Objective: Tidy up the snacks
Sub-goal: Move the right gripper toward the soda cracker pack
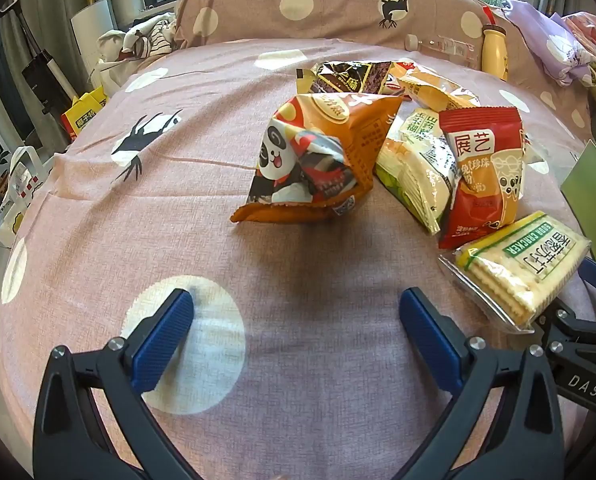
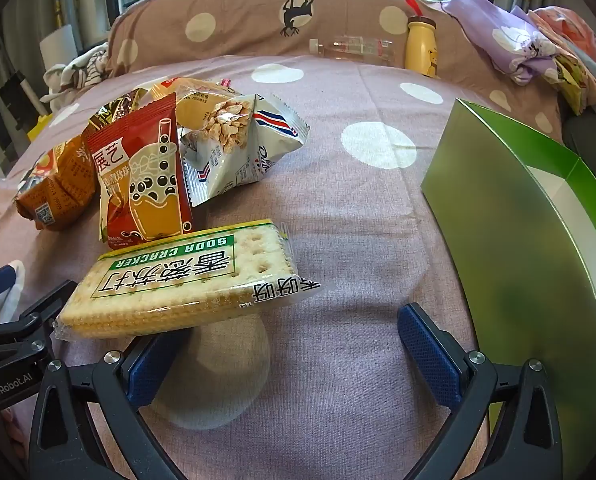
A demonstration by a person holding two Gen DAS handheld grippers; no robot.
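Note:
A heap of snack packets lies on the pink dotted bedsheet (image 1: pixel 98 220). Nearest my left gripper (image 1: pixel 296 312) is an orange panda bag (image 1: pixel 317 156), a short way beyond the wide open, empty jaws. A red milk-tea packet (image 1: pixel 483 176) (image 2: pixel 142 176) leans on pale cracker packs (image 1: pixel 413 172). The soda cracker pack (image 1: pixel 525 264) (image 2: pixel 186 284) lies at the heap's near edge, its end overlapping the left finger of my right gripper (image 2: pixel 286 336), which is open and empty. A white peanut bag (image 2: pixel 238 144) sits behind. The green box (image 2: pixel 517 240) stands on the right.
Pillows line the bed's far side, with a clear plastic bottle (image 2: pixel 353 48) and a yellow bottle (image 2: pixel 419 46) lying against them. A bundle of lilac cloth (image 2: pixel 517 48) sits at the far right. Bags and a yellow carton (image 1: pixel 84 114) stand beside the bed on the left.

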